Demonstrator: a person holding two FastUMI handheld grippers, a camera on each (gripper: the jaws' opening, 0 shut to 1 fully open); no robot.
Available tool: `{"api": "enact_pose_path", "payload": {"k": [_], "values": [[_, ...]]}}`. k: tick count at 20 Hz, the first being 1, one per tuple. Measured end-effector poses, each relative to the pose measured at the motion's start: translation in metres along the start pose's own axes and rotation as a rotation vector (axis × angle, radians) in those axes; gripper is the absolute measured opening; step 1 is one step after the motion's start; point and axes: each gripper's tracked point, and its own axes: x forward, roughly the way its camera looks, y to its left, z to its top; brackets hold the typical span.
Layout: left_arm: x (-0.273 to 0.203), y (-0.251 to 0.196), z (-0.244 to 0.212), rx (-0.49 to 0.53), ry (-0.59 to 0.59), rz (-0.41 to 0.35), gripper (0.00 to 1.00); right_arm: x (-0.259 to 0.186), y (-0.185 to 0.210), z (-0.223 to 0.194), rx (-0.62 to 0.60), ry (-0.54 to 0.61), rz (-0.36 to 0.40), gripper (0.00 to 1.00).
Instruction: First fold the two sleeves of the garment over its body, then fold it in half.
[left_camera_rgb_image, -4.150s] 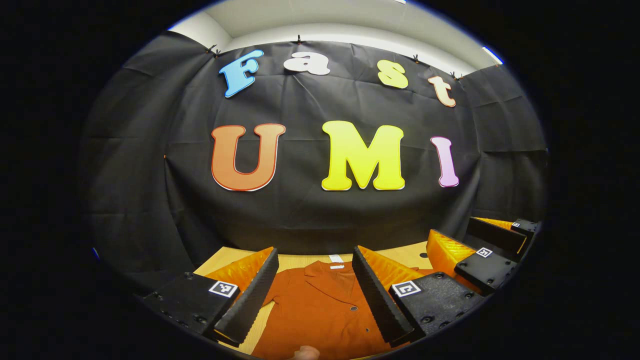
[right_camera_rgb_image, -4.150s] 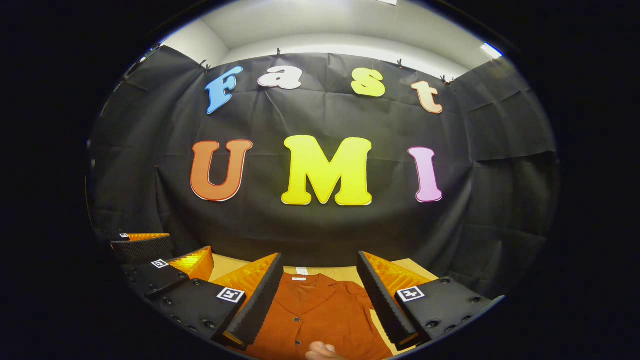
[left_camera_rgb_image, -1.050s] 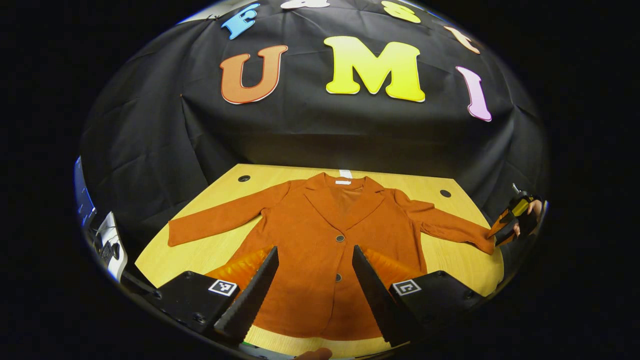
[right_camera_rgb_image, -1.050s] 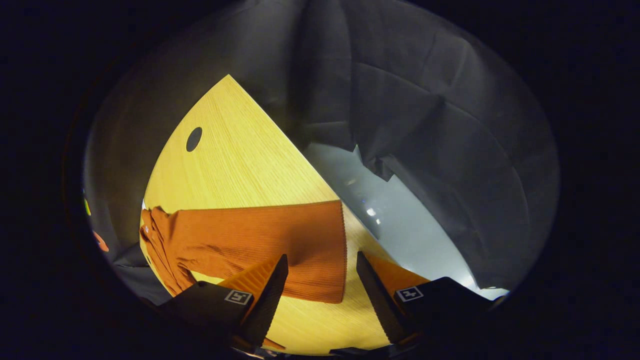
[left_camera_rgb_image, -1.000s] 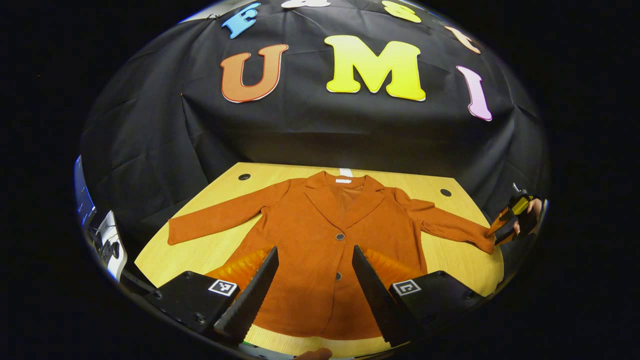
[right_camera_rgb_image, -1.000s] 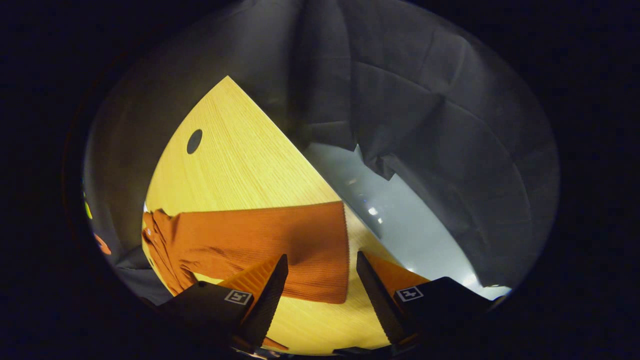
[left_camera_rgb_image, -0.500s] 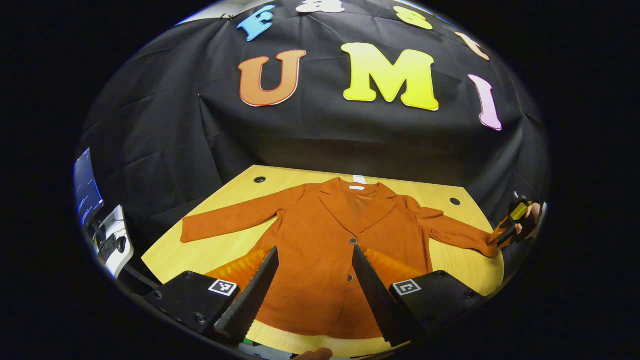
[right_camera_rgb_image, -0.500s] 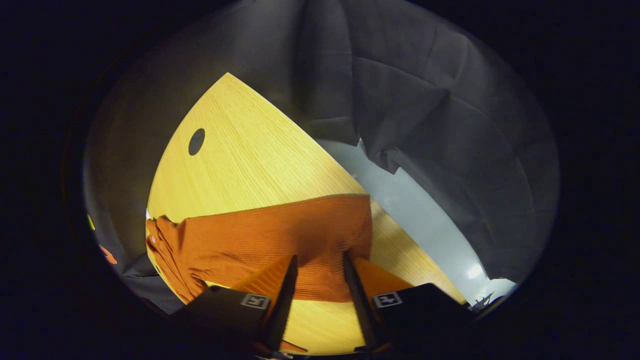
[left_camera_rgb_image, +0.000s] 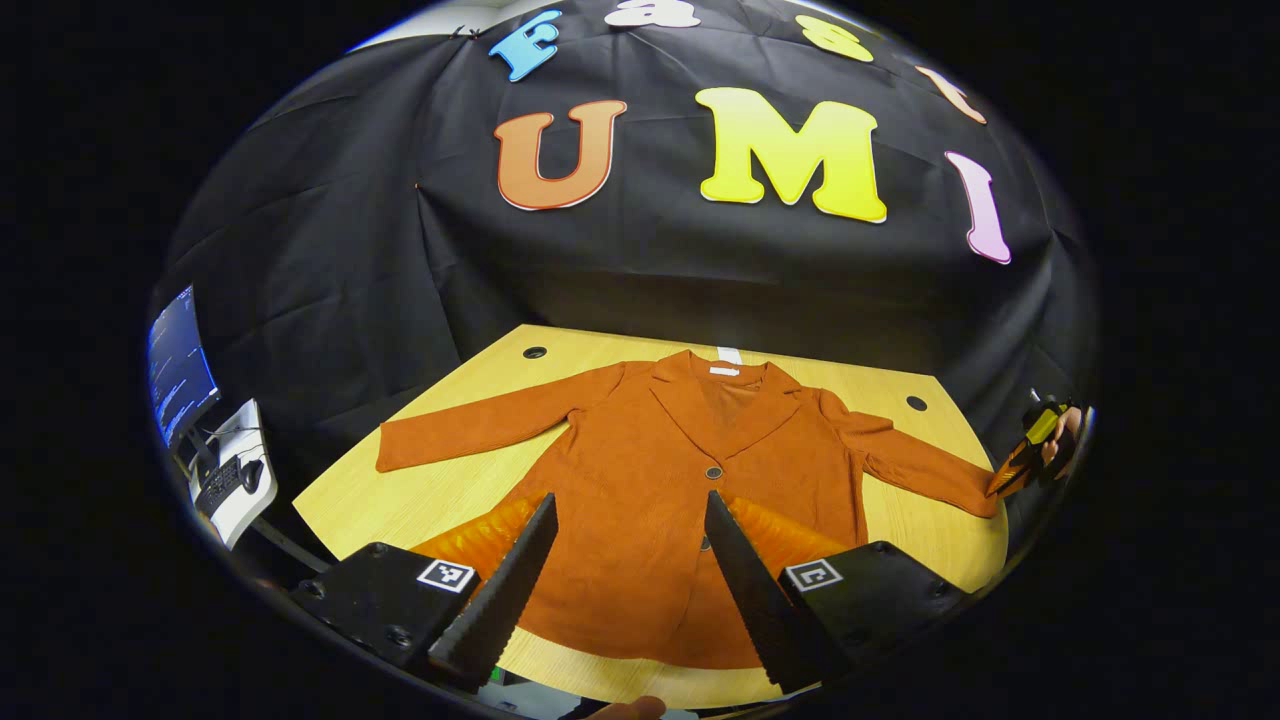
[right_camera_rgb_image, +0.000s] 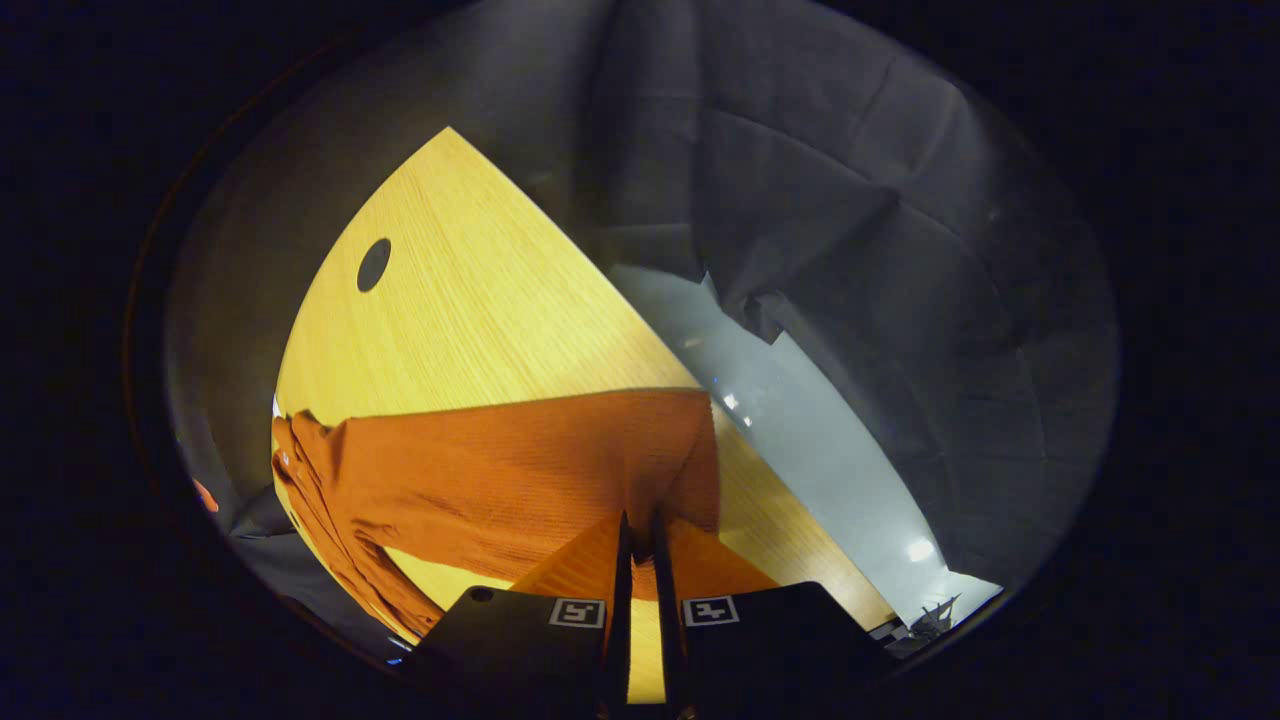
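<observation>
The rust-coloured jacket (left_camera_rgb_image: 690, 510) lies face up on the tabletop (left_camera_rgb_image: 400, 505), collar toward the black wall, both sleeves spread wide. The right tongs (right_camera_rgb_image: 640, 540) have their fingers pinched together on the end of the right sleeve (right_camera_rgb_image: 520, 480), right by the tabletop's far edge. In the left gripper view those tongs (left_camera_rgb_image: 1012, 472) show at the cuff with a hand (left_camera_rgb_image: 1065, 440) behind them. The left tongs (left_camera_rgb_image: 625, 560) hang spread apart above the jacket's lower front, gripping nothing.

The bite looks thin to me, just the hem of the cuff, so a quick swing across could let the cloth slide out and the sleeve would drop short, or off the edge beside it. Nothing pins the body either: if the sleeve is dragged instead of lifted, the whole jacket may slew and wrinkle at the shoulder. The left sleeve (left_camera_rgb_image: 480, 425) is not yet folded, so any skew now would carry into the halving.
</observation>
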Motion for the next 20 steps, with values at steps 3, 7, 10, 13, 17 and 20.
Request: {"api": "enact_pose_path", "payload": {"k": [3,7,10,13,17,20], "values": [[0.004,0.010,-0.003,0.019,-0.002,-0.012,0.96,-0.005,0.008,0.006,0.005,-0.040,-0.006,0.02],[0.015,0.026,-0.013,0.053,0.019,-0.054,0.96,-0.032,0.022,0.008,-0.052,-0.109,-0.050,0.01],[0.023,0.036,-0.017,0.069,0.022,-0.108,0.97,-0.057,0.038,0.008,-0.116,-0.180,-0.113,0.01],[0.028,0.046,-0.009,0.089,-0.016,-0.170,0.97,-0.082,0.087,-0.007,-0.139,-0.202,-0.080,0.01],[0.036,0.068,-0.013,0.138,-0.005,-0.189,0.97,-0.113,0.176,-0.031,-0.184,-0.248,-0.001,0.01],[0.039,0.086,-0.012,0.162,-0.014,-0.200,0.97,-0.132,0.262,-0.062,-0.261,-0.270,0.060,0.01]]}}
